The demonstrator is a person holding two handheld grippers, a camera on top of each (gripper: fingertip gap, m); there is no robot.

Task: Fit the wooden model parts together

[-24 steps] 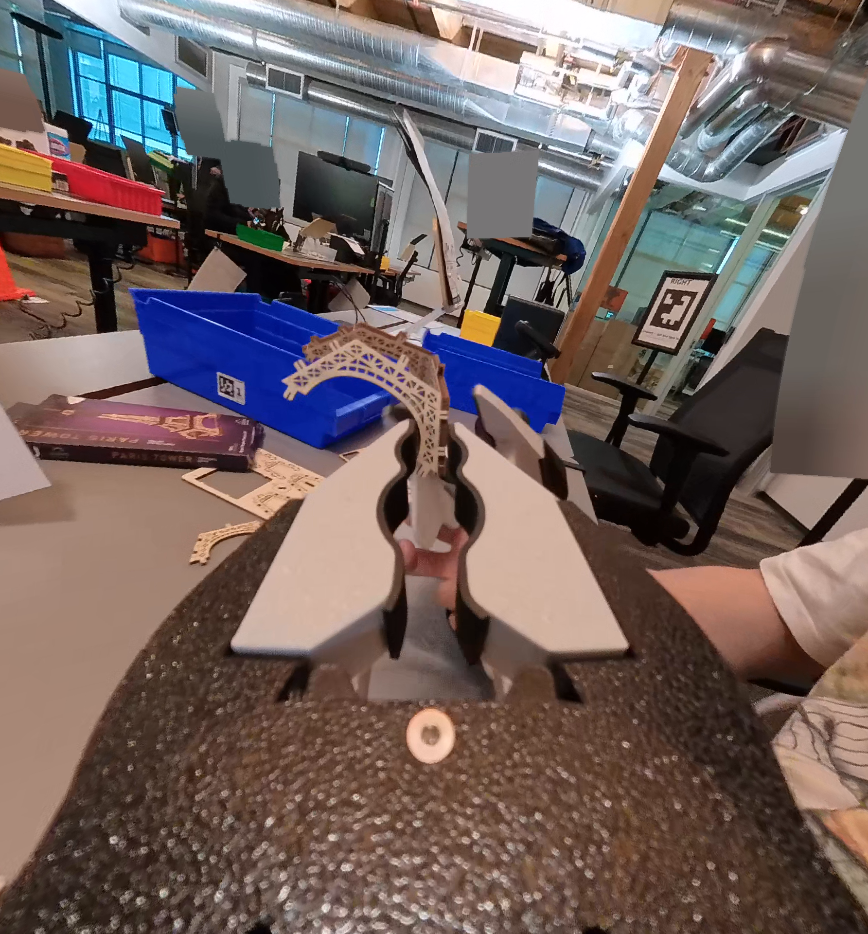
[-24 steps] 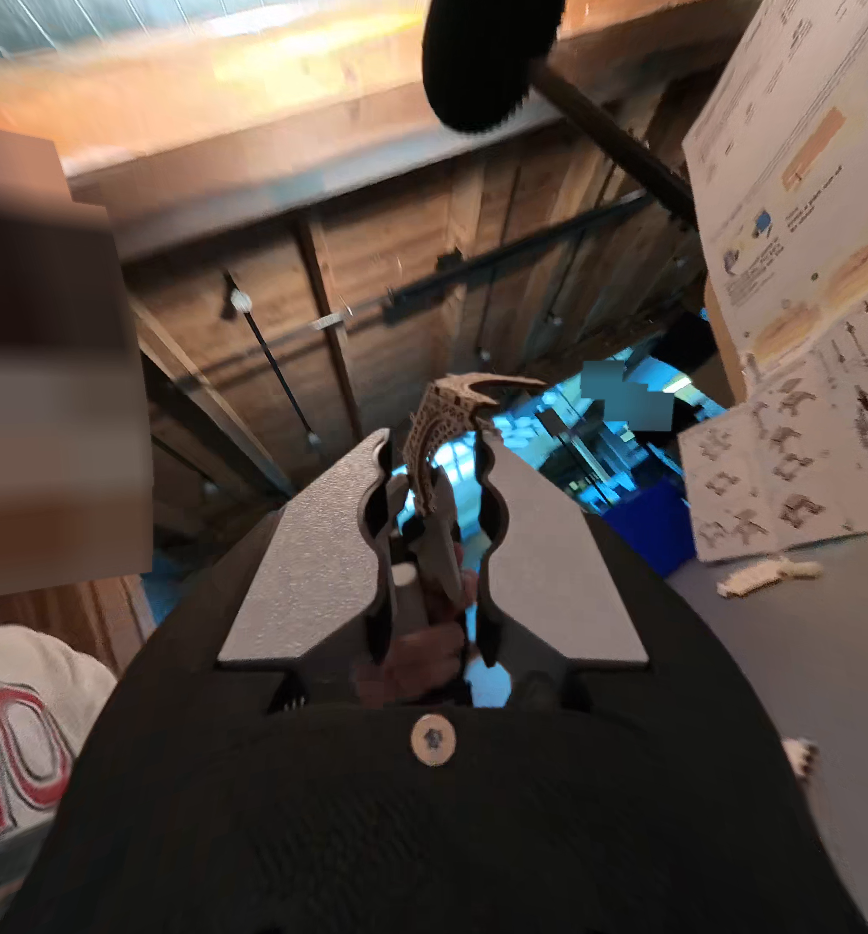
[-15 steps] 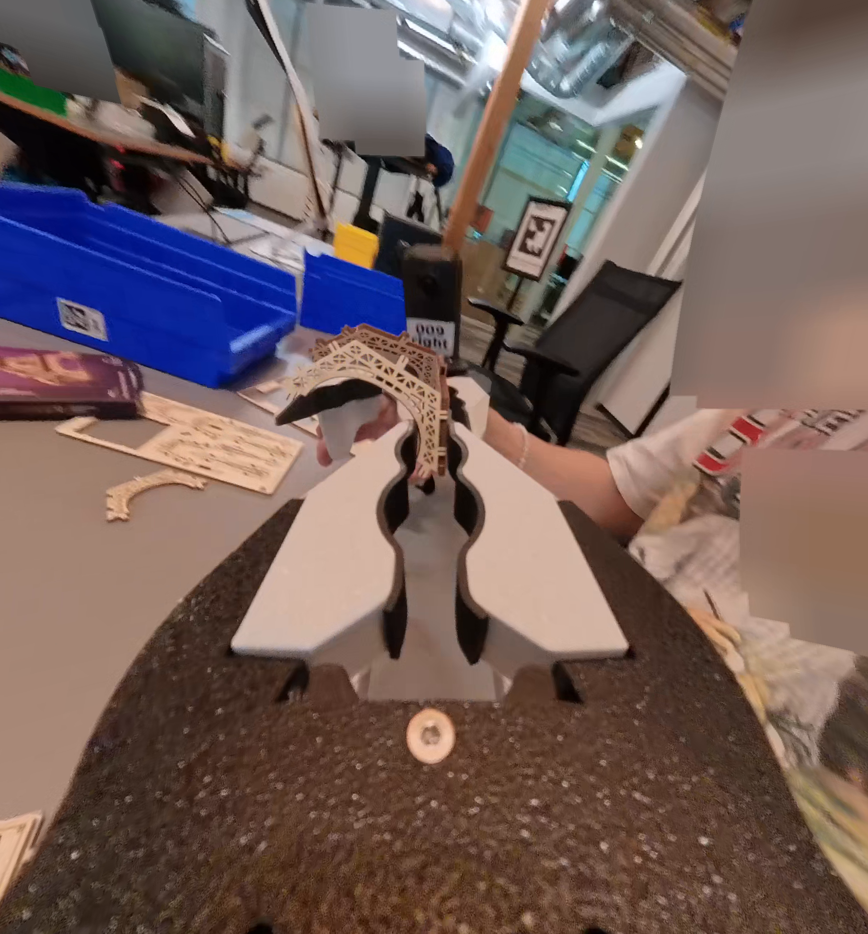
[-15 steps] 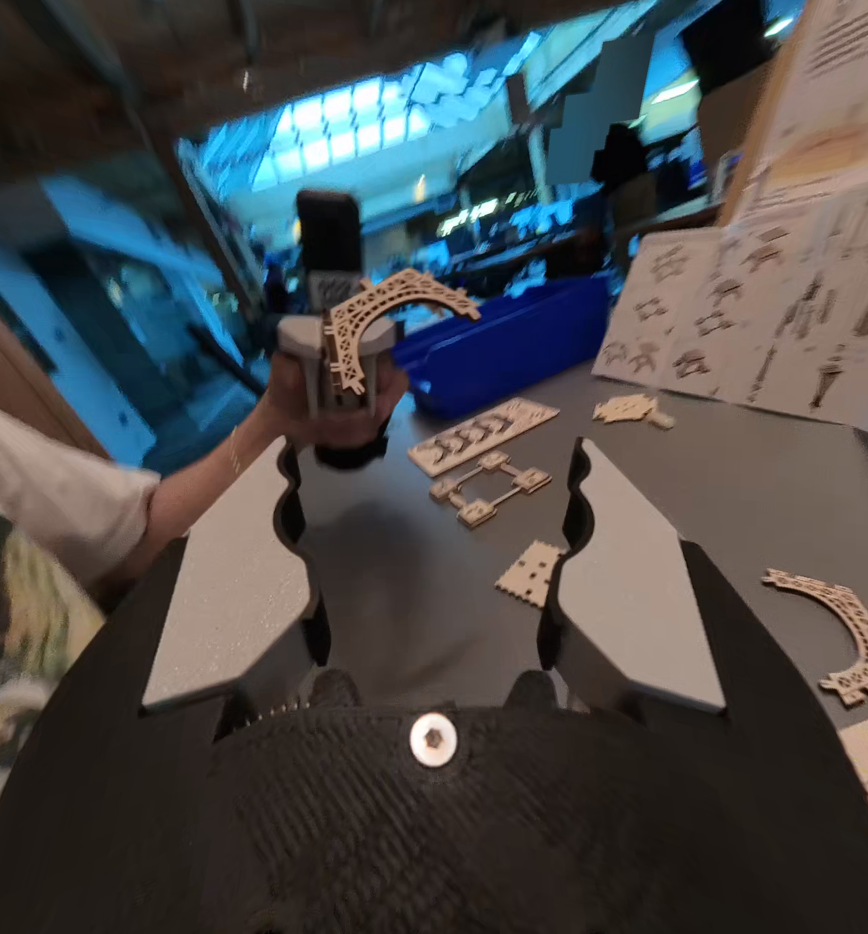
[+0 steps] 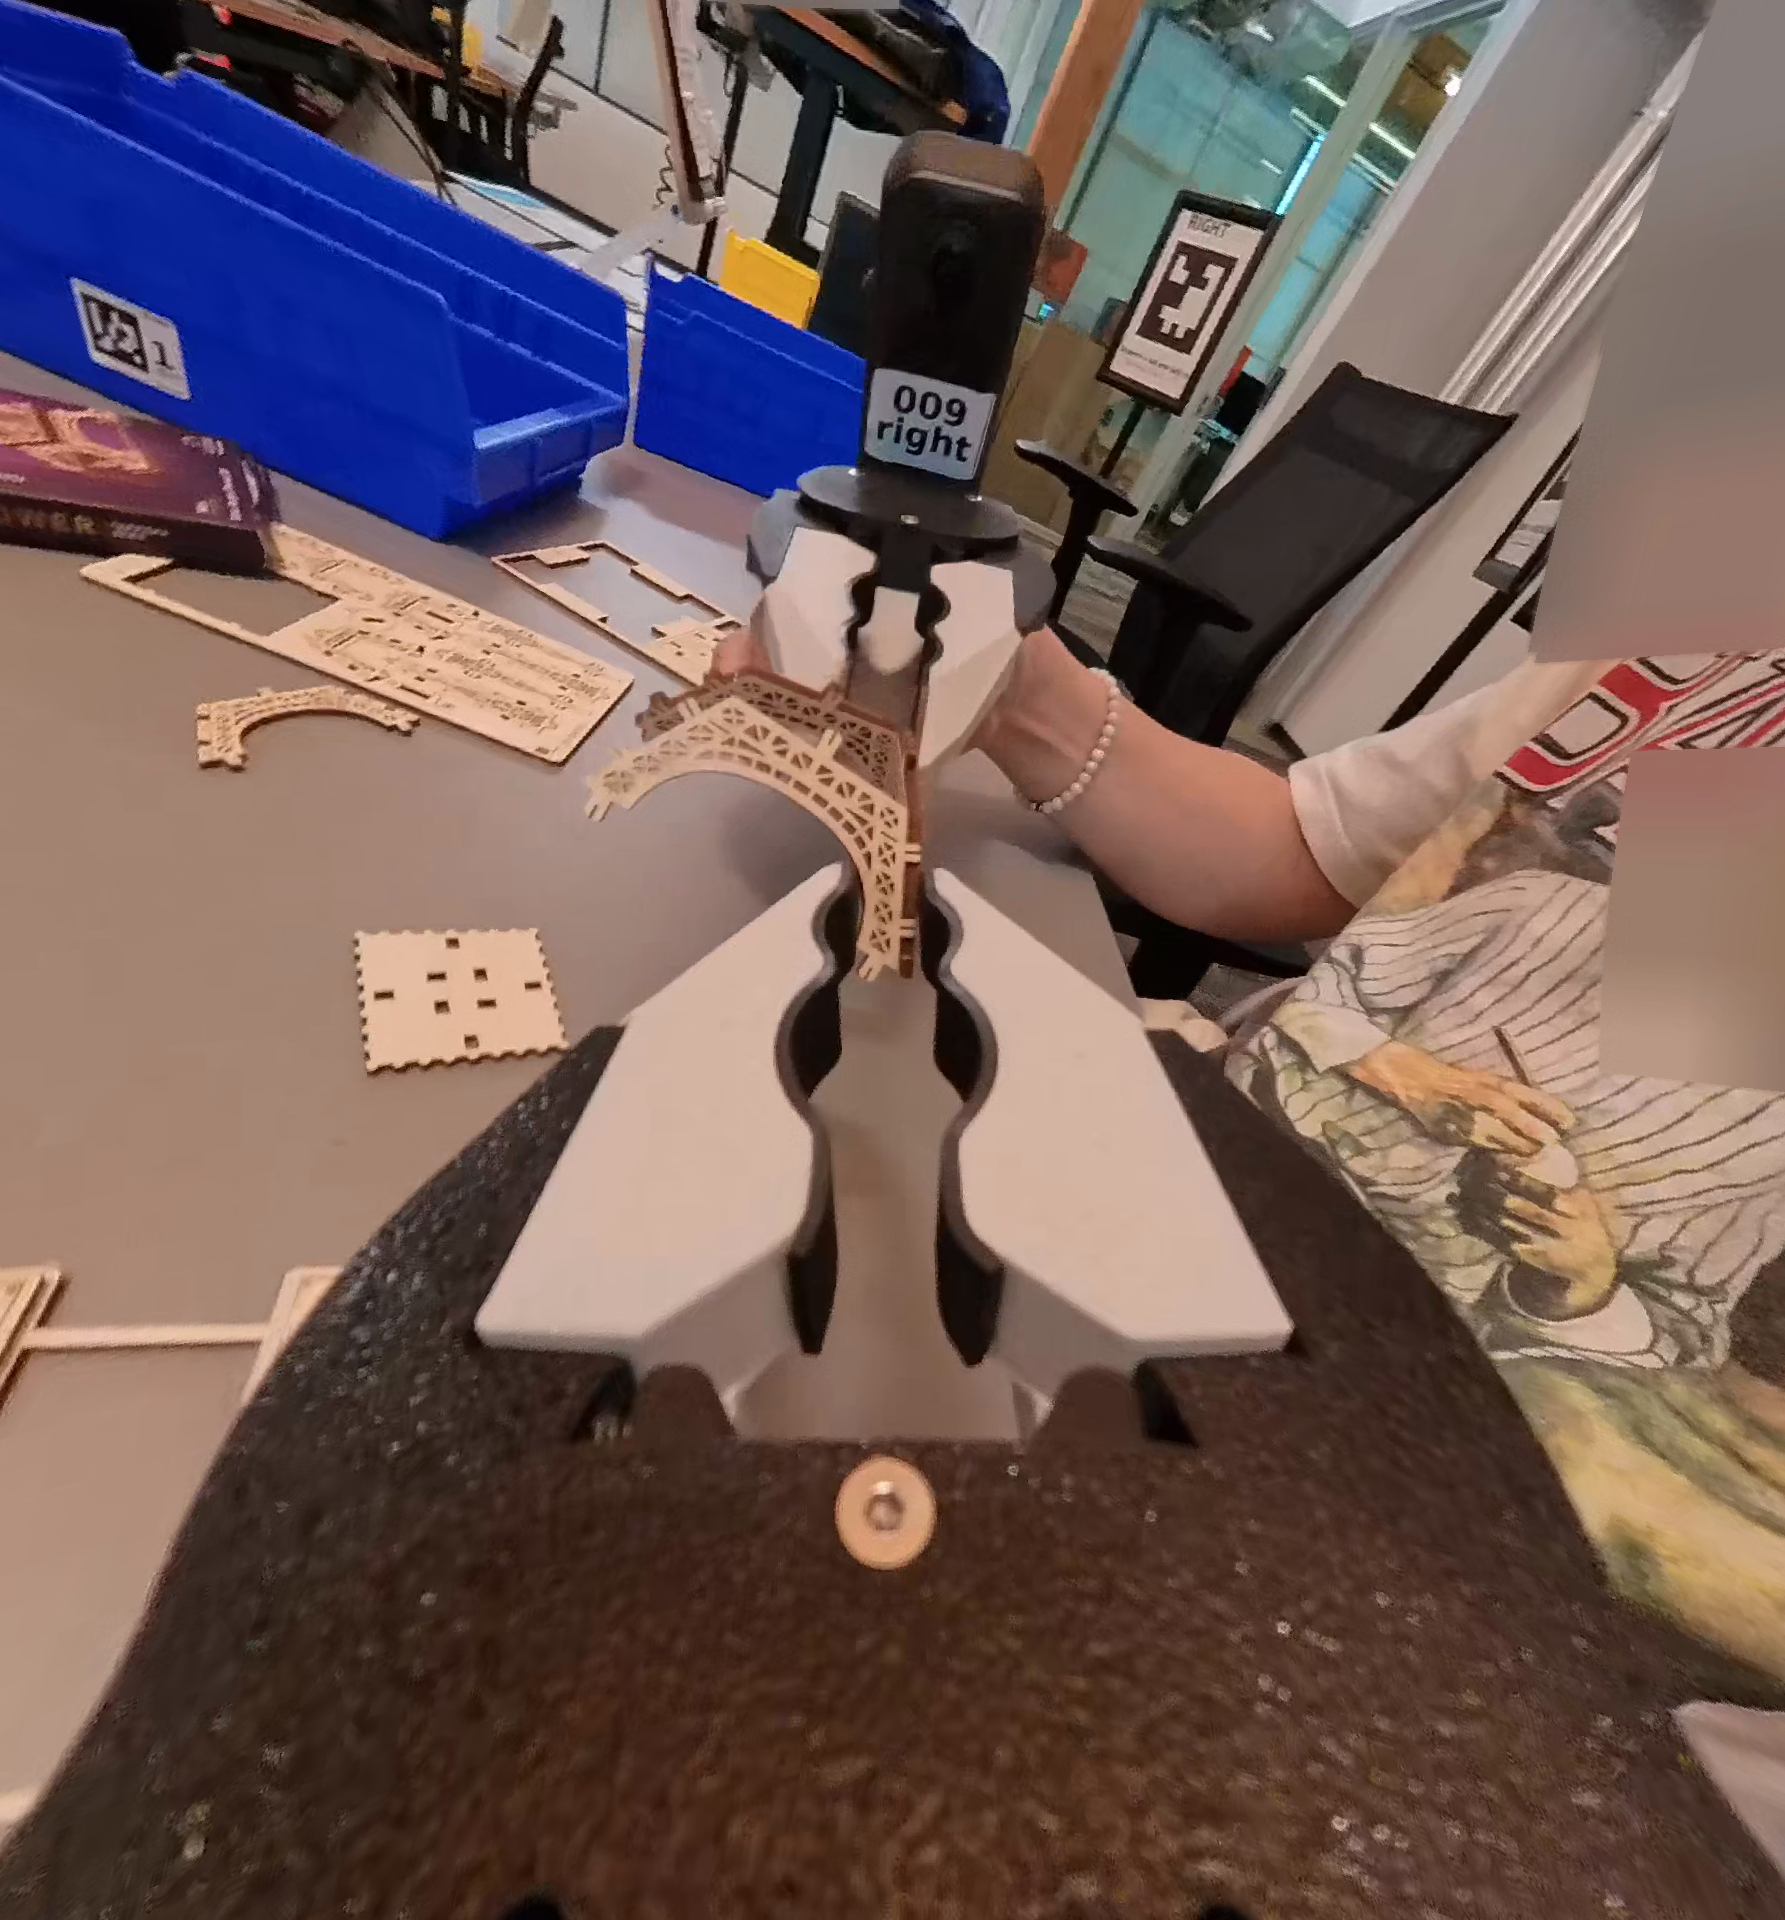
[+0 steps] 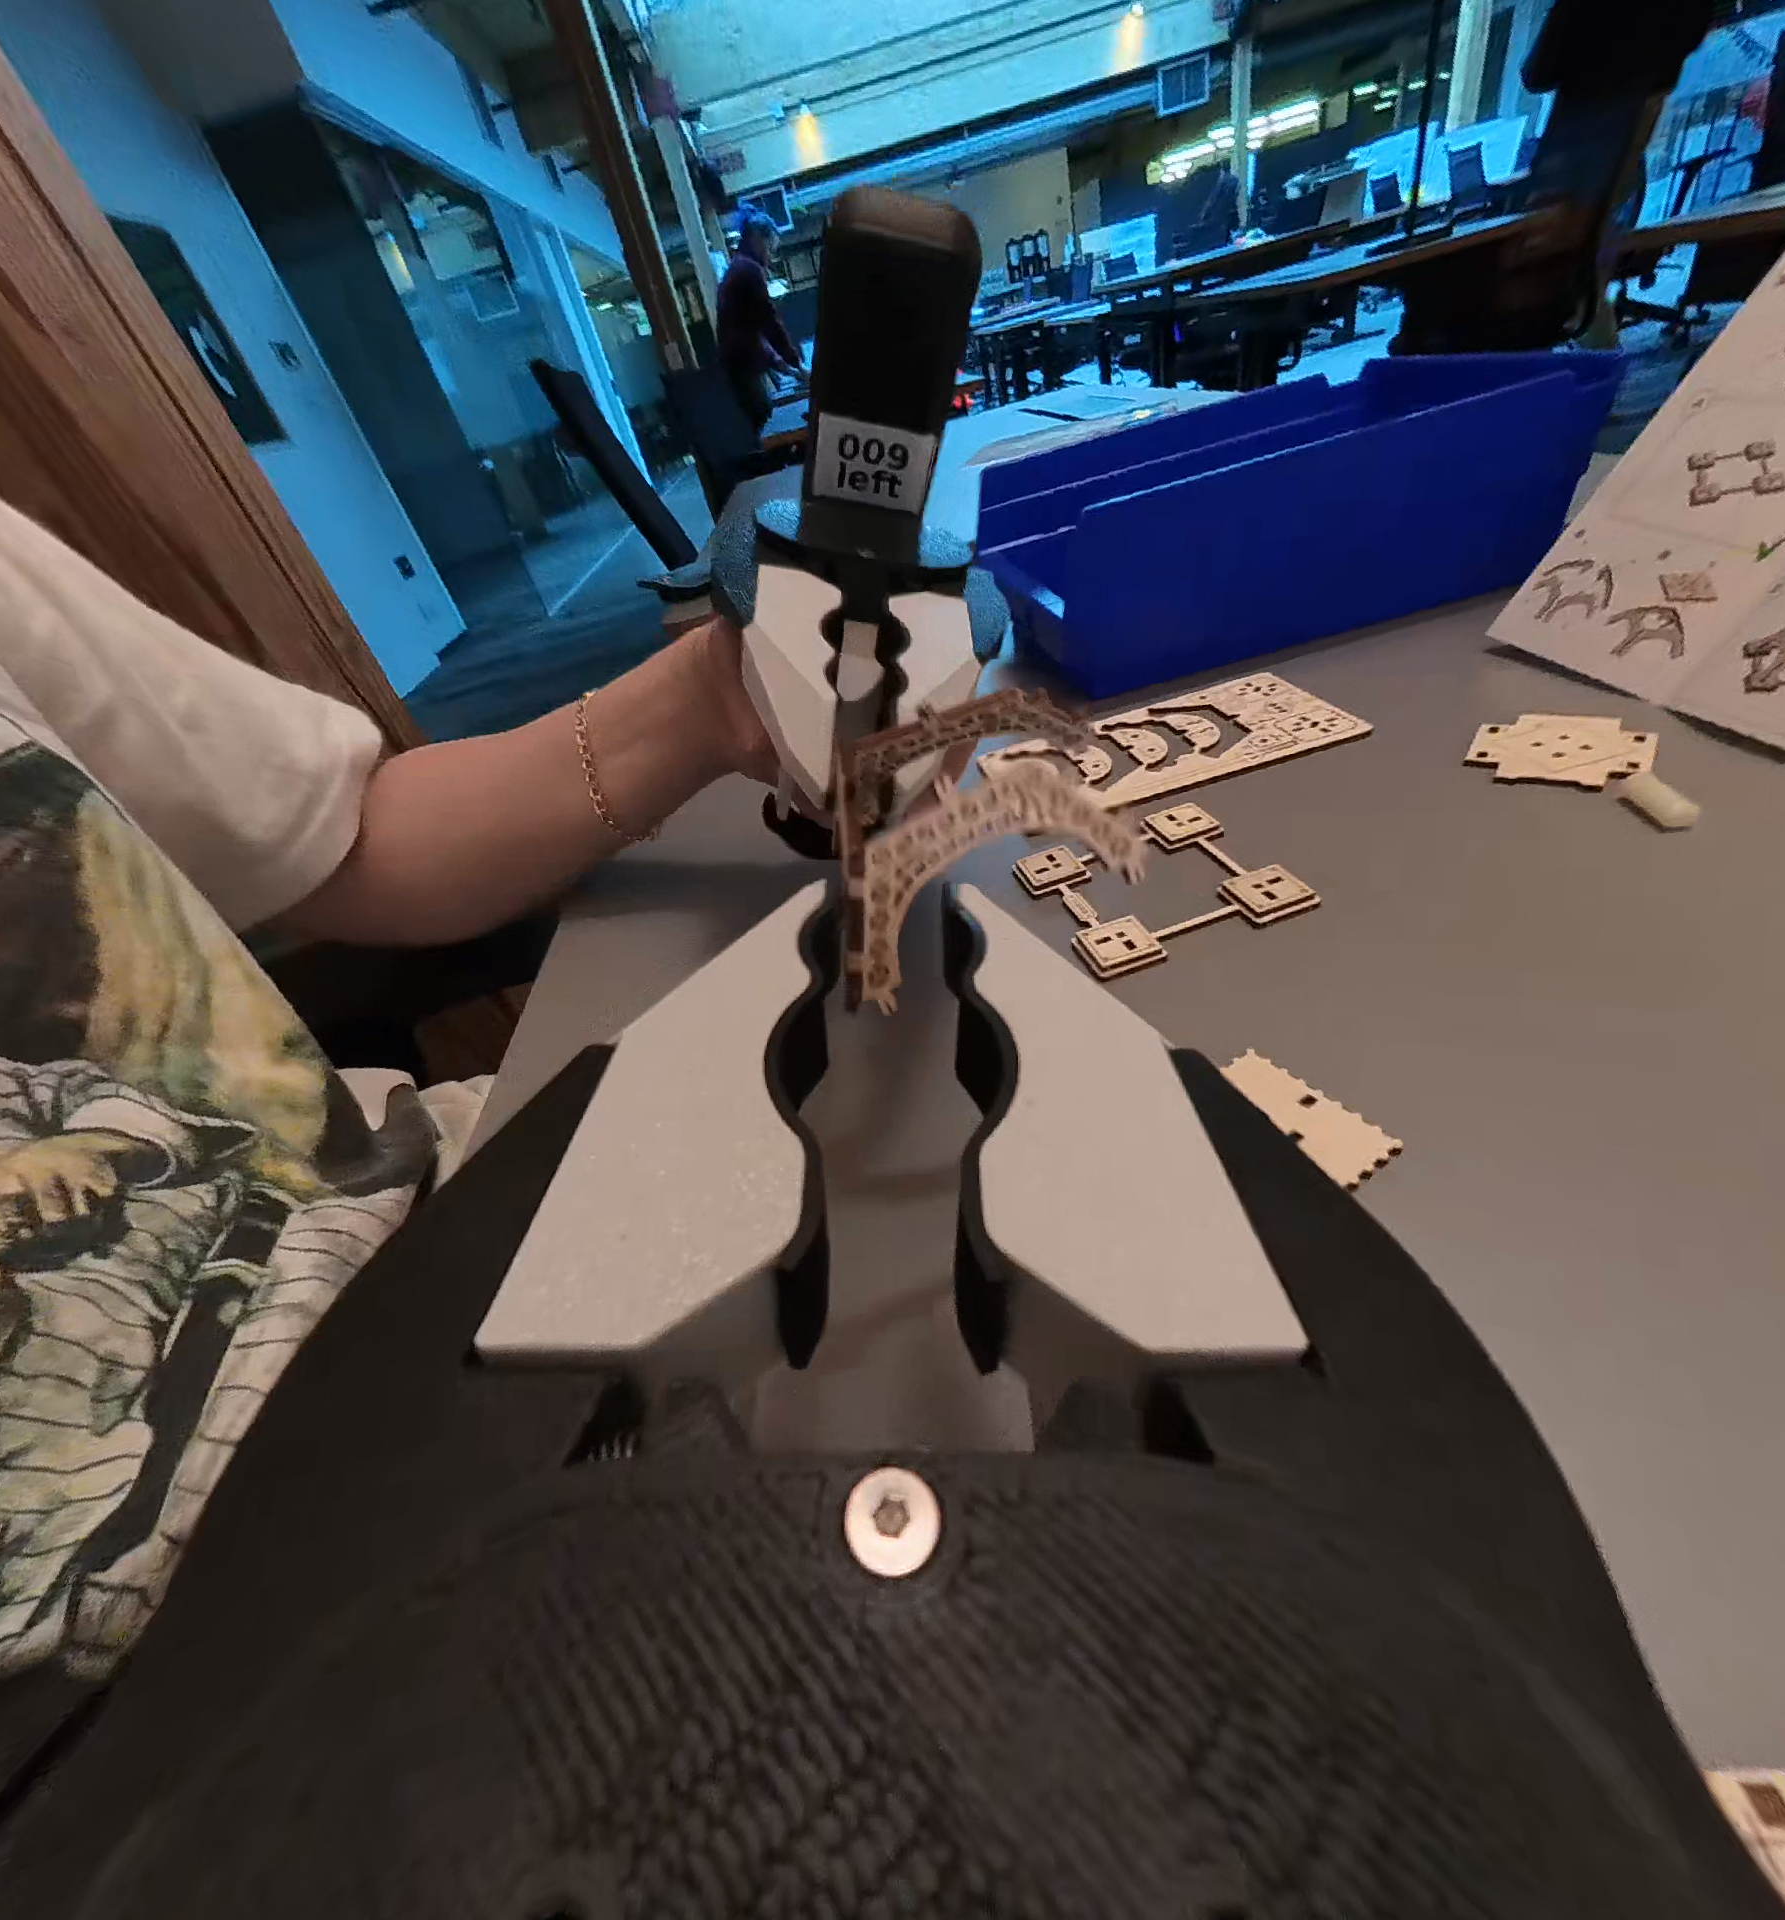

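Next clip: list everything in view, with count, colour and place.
lattice wooden arch assembly: 1, tan and brown, airborne, held by its leg
loose lattice wooden arch: 1, tan, on table
square slotted wooden plate: 1, tan, on table
punched wooden part sheets: at least 2, tan, before bins
blue plastic bins: 2, table's far side
purple cardboard box: 1, beside bins
white instruction sheet: 1, propped up
grey table: 1
left claw: 1, grey fingers, shut on assembly
right claw: 1, grey fingers, narrow around the leg, grip unclear
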